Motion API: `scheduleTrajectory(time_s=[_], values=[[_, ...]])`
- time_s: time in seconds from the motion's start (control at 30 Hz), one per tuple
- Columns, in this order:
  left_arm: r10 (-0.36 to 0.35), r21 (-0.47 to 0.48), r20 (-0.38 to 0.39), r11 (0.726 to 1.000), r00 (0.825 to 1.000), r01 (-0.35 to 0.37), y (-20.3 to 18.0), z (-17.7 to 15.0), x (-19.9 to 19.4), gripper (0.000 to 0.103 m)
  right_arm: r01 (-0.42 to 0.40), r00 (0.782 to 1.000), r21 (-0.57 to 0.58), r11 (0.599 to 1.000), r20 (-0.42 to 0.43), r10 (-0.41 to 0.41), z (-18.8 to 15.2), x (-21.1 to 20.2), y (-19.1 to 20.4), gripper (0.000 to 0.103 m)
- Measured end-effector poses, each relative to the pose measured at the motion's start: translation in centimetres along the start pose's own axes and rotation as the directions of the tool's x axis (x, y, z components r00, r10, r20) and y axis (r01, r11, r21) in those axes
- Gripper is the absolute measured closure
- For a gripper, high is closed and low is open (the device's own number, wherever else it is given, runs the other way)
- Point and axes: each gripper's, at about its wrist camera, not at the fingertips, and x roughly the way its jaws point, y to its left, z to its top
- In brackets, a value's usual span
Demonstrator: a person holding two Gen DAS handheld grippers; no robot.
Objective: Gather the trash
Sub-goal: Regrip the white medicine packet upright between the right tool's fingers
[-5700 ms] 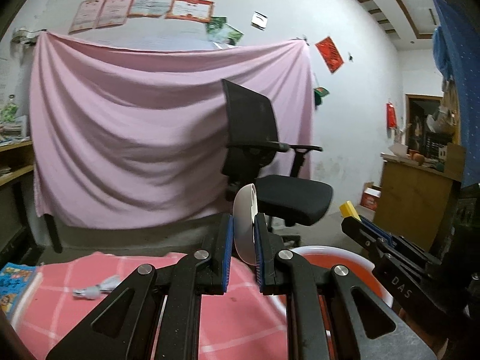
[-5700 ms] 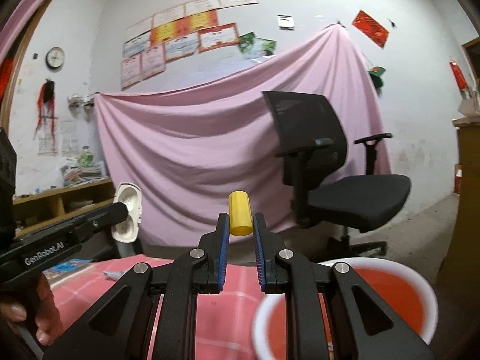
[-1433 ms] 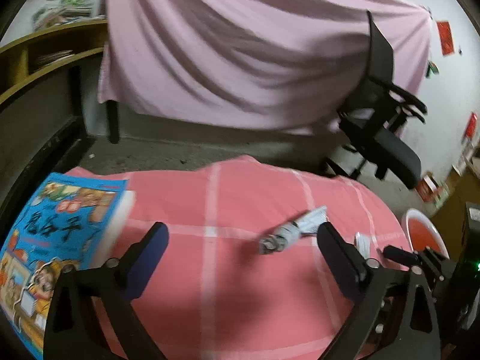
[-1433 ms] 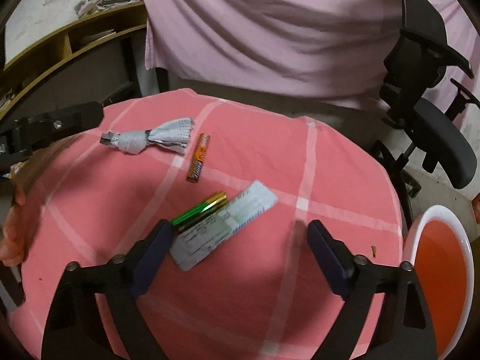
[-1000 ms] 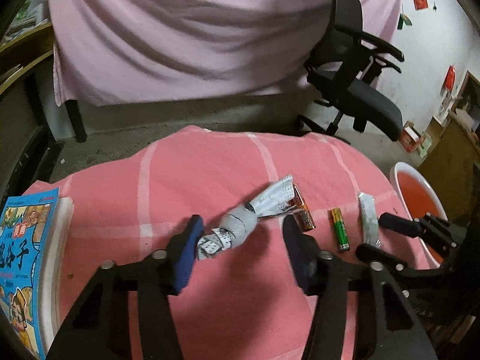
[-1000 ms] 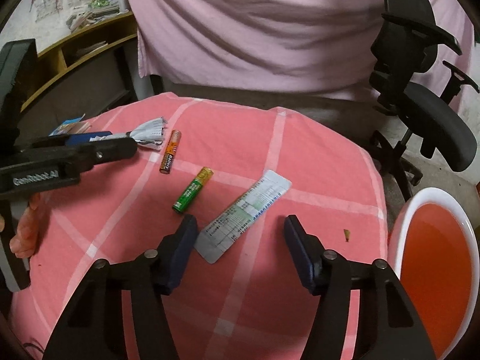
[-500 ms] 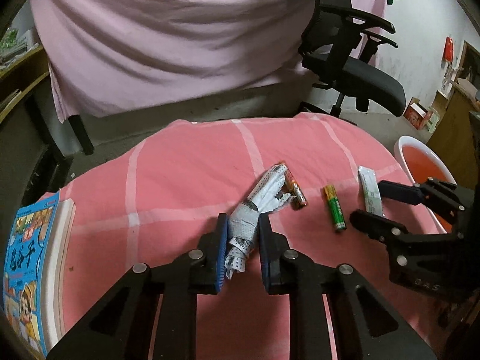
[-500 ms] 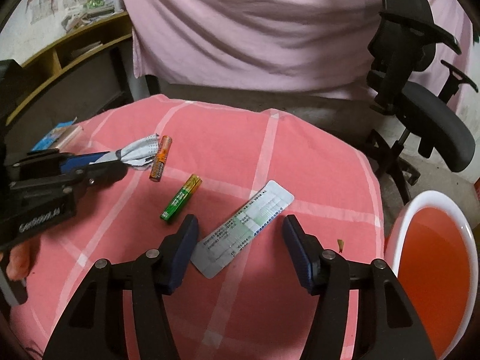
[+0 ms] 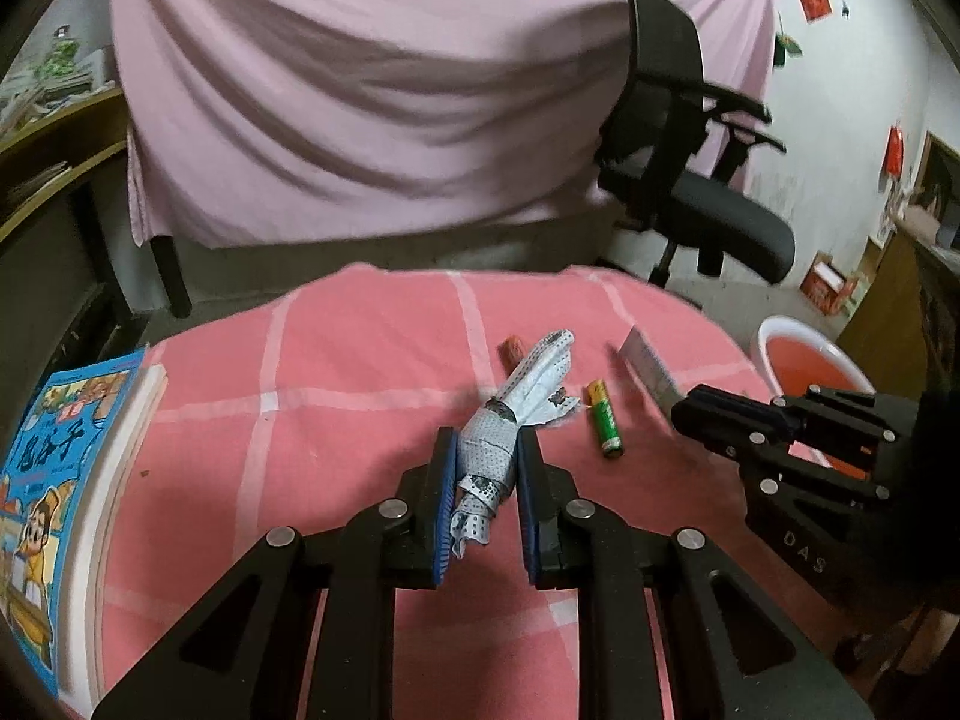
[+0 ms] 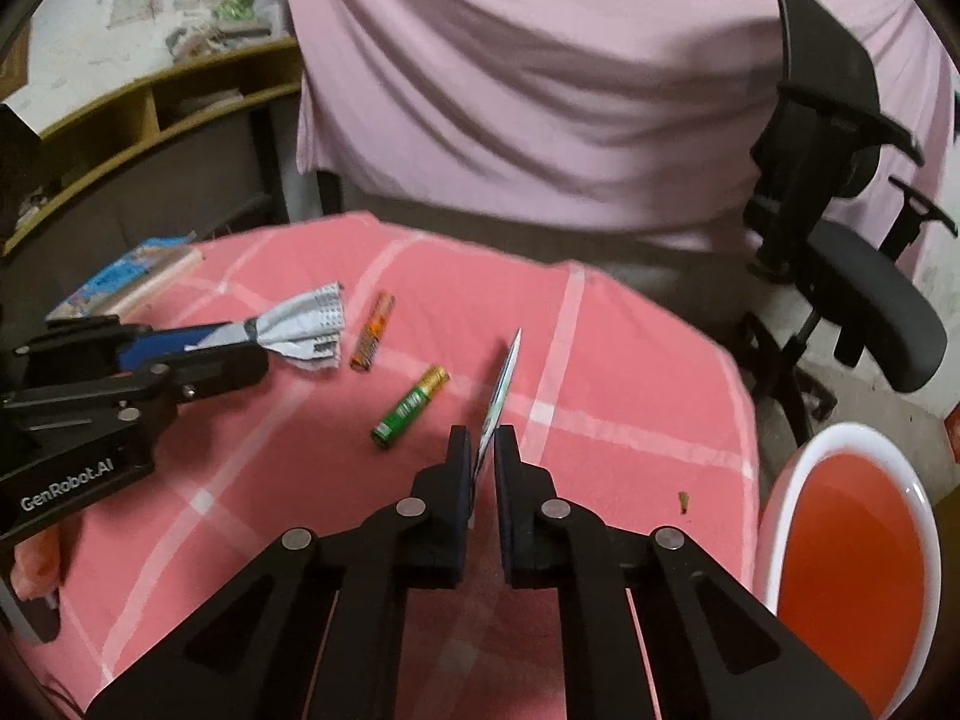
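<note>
Pink checked table [image 10: 630, 372], two batteries [image 10: 409, 407]

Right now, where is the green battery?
The green cylindrical battery lies loose on the pink checked tablecloth, between the orange battery and the flat paper slip pinched in the right tool.

Bare pink checked cloth on the desk [image 10: 630, 360] left open toward the white-rimmed red plastic basin [image 10: 852, 540], green battery [image 10: 410, 405] and orange battery [image 10: 372, 331] lying between the tools, blue picture book [image 9: 54, 480] bounding the left edge

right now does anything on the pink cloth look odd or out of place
Two batteries, one orange and one green, lie loose among the paper scraps. The flat card stands on edge, pinched in the right gripper.
</note>
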Motion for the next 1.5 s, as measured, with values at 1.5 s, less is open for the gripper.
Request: scheduleTrajectory(time_s=[1.5], values=[[0.005, -0.090, 0.114, 0.996, 0.993, 0.005, 0.2, -0.3, -3.0, 0.088, -0.068, 0.992, 0.059, 0.996, 0.111, 0.061, -0.1, -1.9, -0.4, 0.085]])
